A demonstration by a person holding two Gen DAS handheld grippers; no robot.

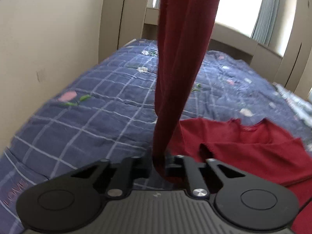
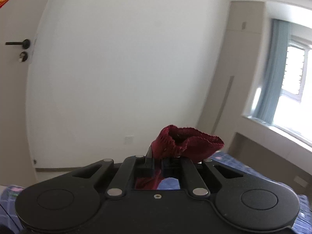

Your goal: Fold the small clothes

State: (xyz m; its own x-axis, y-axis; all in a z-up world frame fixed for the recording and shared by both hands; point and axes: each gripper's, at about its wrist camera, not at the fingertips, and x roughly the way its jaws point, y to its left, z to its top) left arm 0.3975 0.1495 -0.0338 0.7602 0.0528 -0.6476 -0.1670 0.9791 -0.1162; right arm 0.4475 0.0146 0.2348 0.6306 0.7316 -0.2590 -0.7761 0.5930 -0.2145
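Left claw (image 1: 158,161): its two jaws are pinched tight on a thin, stretched part of the red shirt (image 1: 179,62). No gap shows beside the cloth.
Red shirt, near the left claw: one long strip goes from the jaws straight up and out of the top of the picture. The rest lies flat on the bed, just ahead of the claw and to its right.
Right claw (image 2: 158,160): its jaws are squeezed together on a bunched end of the red shirt (image 2: 187,144).
Red shirt, near the right claw: the end sticks up above the jaws like a little open cup with a fuzzy edge. A bit more cloth hangs down below the jaws.
Bed cover (image 1: 93,105): blue with pale lines and pink flowers. It lies under and ahead of the left claw.
Curtain (image 2: 273,72): blue, far off to the right of the right claw, beside a bright window.
Door handle (image 2: 18,43): dark, far off to the left of the right claw.
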